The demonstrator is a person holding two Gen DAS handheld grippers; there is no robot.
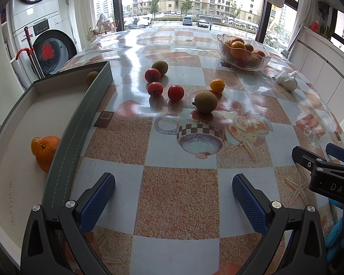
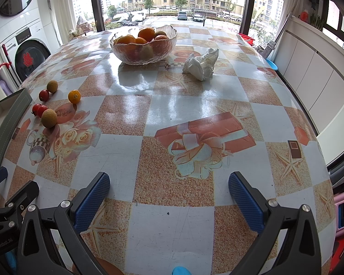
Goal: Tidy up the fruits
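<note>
Loose fruit lies mid-table: three red fruits (image 1: 175,92), two brownish-green round fruits (image 1: 205,101) and a small yellow-orange fruit (image 1: 217,85). The same cluster (image 2: 49,118) shows at the left in the right wrist view. A grey tray (image 1: 80,123) on the left holds an orange (image 1: 47,152) and other small fruits. A glass bowl (image 1: 243,63) (image 2: 126,53) full of oranges stands at the far side. My left gripper (image 1: 173,197) is open above the tablecloth, empty. My right gripper (image 2: 169,194) is open and empty too, seen also as the right gripper (image 1: 318,154) at the edge of the left view.
A crumpled white tissue (image 2: 201,65) (image 1: 286,80) lies beside the bowl. The table (image 2: 172,105) carries a glossy checked cloth. A washing machine (image 1: 50,50) stands far left, white cabinets (image 2: 314,78) along the right, windows behind.
</note>
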